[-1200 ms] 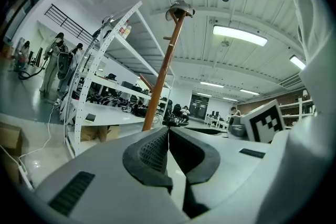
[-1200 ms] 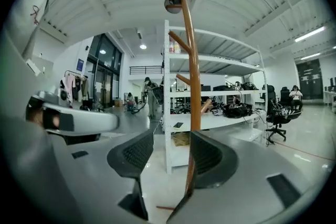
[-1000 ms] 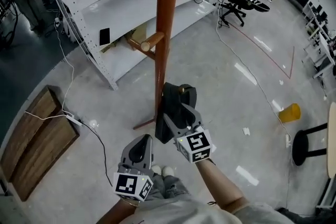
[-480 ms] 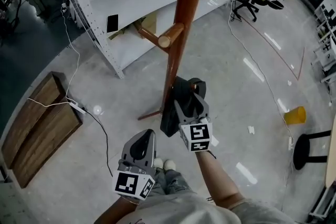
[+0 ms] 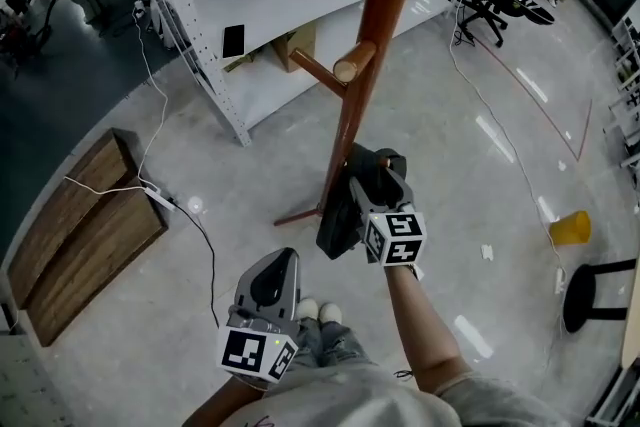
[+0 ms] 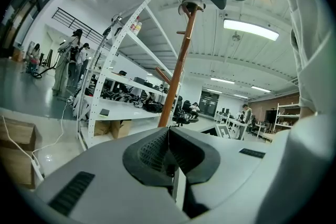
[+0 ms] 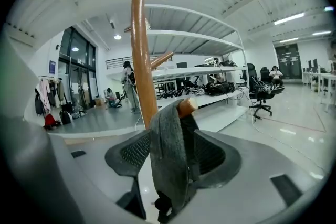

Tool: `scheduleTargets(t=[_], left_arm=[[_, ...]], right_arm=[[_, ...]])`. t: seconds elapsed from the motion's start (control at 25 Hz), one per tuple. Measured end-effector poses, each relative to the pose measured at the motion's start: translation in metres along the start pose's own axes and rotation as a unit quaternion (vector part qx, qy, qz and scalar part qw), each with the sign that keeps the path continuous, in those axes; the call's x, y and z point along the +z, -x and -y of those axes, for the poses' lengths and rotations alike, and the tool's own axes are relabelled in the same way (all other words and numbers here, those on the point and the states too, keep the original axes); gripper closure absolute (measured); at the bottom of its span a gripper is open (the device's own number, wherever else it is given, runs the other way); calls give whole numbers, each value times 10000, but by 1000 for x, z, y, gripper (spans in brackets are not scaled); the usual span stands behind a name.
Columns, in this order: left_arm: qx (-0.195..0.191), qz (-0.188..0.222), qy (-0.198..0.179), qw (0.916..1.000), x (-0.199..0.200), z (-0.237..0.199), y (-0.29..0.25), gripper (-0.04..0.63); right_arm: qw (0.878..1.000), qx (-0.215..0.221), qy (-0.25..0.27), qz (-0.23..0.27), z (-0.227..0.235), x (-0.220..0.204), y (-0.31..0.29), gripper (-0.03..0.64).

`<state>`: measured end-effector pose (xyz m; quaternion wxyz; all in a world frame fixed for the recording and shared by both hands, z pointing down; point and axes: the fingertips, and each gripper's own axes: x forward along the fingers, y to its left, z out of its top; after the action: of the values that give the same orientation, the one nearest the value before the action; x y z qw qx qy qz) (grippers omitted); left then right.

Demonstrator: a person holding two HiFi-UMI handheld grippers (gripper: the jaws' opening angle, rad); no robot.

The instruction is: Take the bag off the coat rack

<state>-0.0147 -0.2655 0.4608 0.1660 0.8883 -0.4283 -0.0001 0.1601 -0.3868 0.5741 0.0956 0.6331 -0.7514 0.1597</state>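
1. Because the bag point(image 5: 336, 223) is dark, limp fabric, I judge it light, soft and floppy, not fragile. Its strap point(image 7: 168, 155) is the natural place to hold it.
2. The strap drapes over the end of a peg point(image 7: 187, 106) on the coat rack point(image 5: 372, 55). The bag's body hangs at 7 o'clock from the right gripper point(image 5: 375, 170).
3. The right gripper's jaws are opening, and the strap stands between them unpinched.
4. The left gripper point(image 5: 277, 262), at 7 o'clock from the bag, is closed and empty.
5. Count: one bag, one coat rack, two grippers.
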Motion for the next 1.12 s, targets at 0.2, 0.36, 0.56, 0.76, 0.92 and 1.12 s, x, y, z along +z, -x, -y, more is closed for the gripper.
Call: scheduleTargets(t=[0.2,0.36,0.56,0.76,0.92,1.12], left_arm=[[63,7,14,10000,0,-3,7,577],[134,9,-1,9999,-1,-5,16,577],[213,-14,17,9998,-2,-11,24,577],[196,11,-19,9998,-1,-8,31,577],[197,84,-91,9997,6,-4,36,577],[190,138,-164,9996,11,0,41,577]], right_arm=[[9984,-396,388,-149,-12,-4,-9,380],[9975,-571,415,-77,-4,-4,-18,380],[9973,-246,680,-124,-4,-4,-26,387],[9963,146,702,-475,-14,-7,-25,539],[9967,178,664,-442,-17,1,-13,572],[9971,424,543,-322,-21,11,6,577]])
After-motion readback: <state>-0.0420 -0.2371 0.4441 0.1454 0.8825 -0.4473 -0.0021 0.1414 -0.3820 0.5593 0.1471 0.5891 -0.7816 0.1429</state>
